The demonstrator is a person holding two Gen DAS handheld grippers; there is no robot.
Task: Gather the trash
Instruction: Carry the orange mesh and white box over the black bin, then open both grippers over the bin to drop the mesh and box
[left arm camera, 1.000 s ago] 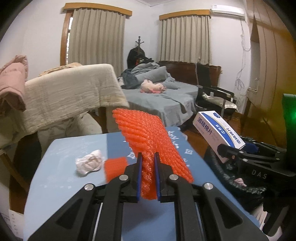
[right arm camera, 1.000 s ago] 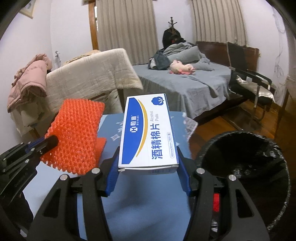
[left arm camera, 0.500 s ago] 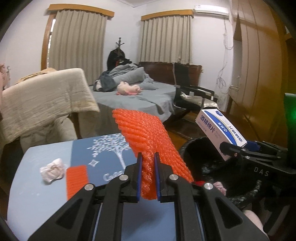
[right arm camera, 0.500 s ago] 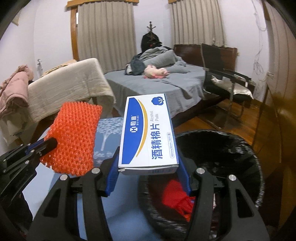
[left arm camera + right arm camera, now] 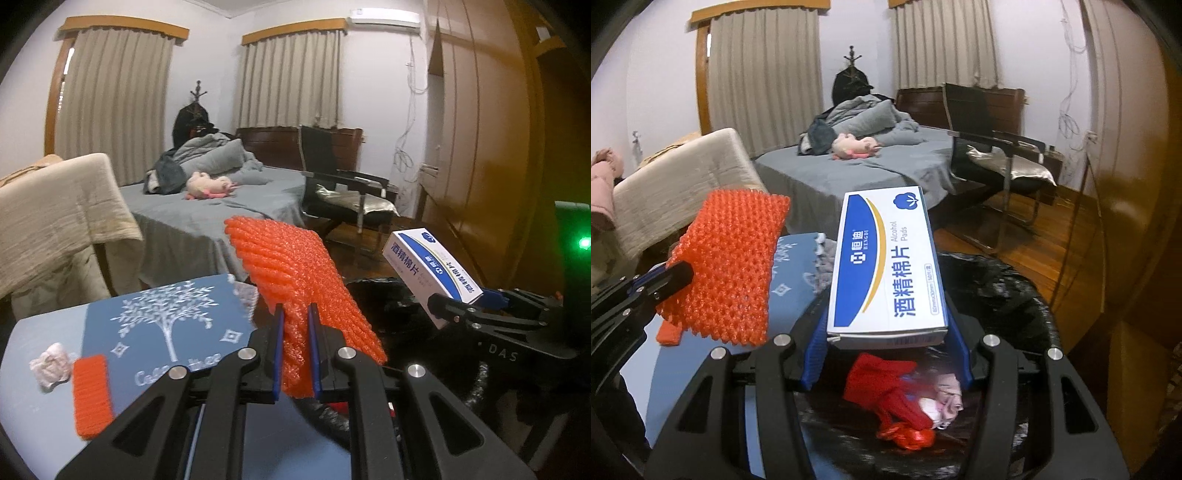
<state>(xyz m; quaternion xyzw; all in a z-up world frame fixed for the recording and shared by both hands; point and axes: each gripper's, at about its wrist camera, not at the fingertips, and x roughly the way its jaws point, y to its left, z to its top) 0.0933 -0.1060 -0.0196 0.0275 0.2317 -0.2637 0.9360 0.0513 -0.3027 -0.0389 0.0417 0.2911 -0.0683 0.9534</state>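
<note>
My left gripper (image 5: 295, 347) is shut on an orange foam net sleeve (image 5: 295, 280), held above the table edge beside the bin; the sleeve also shows in the right wrist view (image 5: 731, 262). My right gripper (image 5: 886, 332) is shut on a white and blue alcohol pads box (image 5: 886, 258), held over the black-lined trash bin (image 5: 1015, 295). The box also shows in the left wrist view (image 5: 428, 269). Red trash (image 5: 886, 387) and a crumpled tissue (image 5: 945, 398) lie in the bin.
A blue table (image 5: 147, 332) carries a crumpled tissue (image 5: 50, 363) and a small orange foam piece (image 5: 92, 395). Behind stand a draped chair (image 5: 55, 221), a grey bed (image 5: 221, 206), a black chair (image 5: 343, 192) and wooden wardrobe doors (image 5: 480, 166).
Both grippers have swung to the right with their loads. The box is now over the bin's opening and the orange sleeve is at the table's right edge beside the bin.
</note>
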